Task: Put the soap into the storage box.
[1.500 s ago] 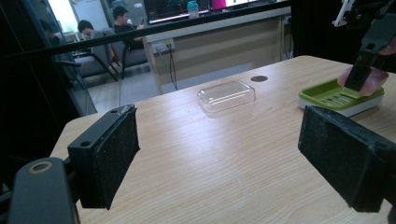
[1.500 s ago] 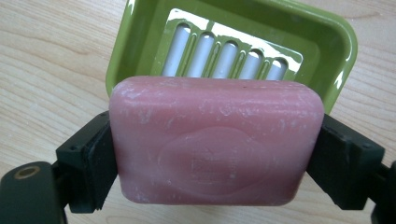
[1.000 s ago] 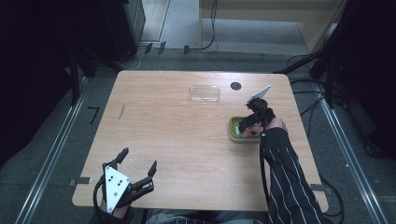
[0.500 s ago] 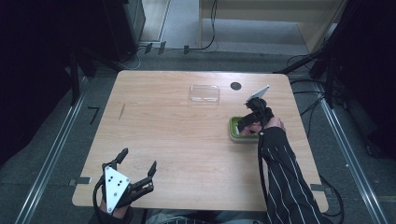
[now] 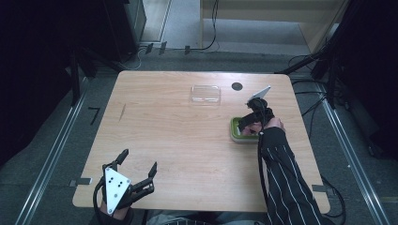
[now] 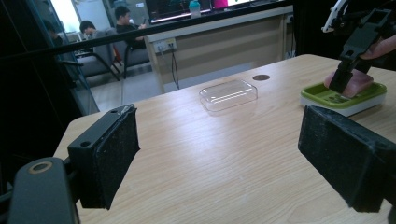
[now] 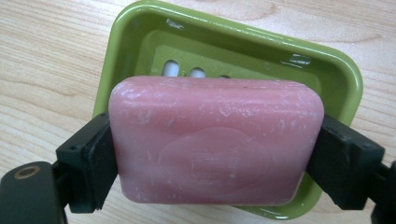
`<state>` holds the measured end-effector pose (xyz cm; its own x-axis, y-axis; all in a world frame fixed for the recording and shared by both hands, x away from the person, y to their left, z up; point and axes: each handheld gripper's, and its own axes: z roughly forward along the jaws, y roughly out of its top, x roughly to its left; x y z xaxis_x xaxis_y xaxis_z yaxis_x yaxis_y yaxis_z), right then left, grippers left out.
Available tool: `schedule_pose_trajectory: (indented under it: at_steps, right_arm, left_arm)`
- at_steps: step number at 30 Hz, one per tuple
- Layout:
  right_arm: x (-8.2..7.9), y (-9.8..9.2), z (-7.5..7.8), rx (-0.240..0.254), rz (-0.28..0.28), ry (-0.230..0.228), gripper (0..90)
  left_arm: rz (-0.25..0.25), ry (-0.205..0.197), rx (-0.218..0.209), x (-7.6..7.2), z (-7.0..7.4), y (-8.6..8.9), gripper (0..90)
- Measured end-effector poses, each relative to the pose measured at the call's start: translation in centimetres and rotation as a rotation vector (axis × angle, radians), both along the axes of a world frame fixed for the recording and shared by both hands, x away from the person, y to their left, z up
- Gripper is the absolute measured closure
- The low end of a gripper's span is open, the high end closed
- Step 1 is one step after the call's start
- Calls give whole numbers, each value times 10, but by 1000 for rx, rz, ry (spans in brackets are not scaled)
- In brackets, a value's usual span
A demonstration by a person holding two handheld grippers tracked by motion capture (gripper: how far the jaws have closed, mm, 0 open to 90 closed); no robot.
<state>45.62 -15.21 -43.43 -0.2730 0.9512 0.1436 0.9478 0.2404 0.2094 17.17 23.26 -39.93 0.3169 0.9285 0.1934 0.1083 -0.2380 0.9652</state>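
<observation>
A pink bar of soap (image 7: 215, 140) is clamped between the jaws of my right gripper (image 7: 215, 158), directly over a green soap dish (image 7: 243, 51) with drain slots. In the high view that gripper (image 5: 251, 123) hangs above the green dish (image 5: 237, 133) at the right side of the table, and the left gripper view shows the soap (image 6: 352, 84) low in the dish (image 6: 345, 98). My left gripper (image 5: 138, 168) rests at the table's near left corner, jaws wide apart with nothing between them.
A clear plastic lid (image 5: 205, 93) lies at the back middle of the wooden table (image 5: 178, 140). A dark round grommet (image 5: 237, 86) sits just right of it. A striped sleeve (image 5: 281, 178) runs along the table's right side.
</observation>
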Motion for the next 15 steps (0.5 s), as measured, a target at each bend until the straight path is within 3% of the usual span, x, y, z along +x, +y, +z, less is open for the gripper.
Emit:
schedule_pose_trajectory:
  at_steps: [15]
  right_arm:
    - [5,6,-9,2,-8,7,132]
  left_arm:
    - [-1,2,1,0,0,1,125]
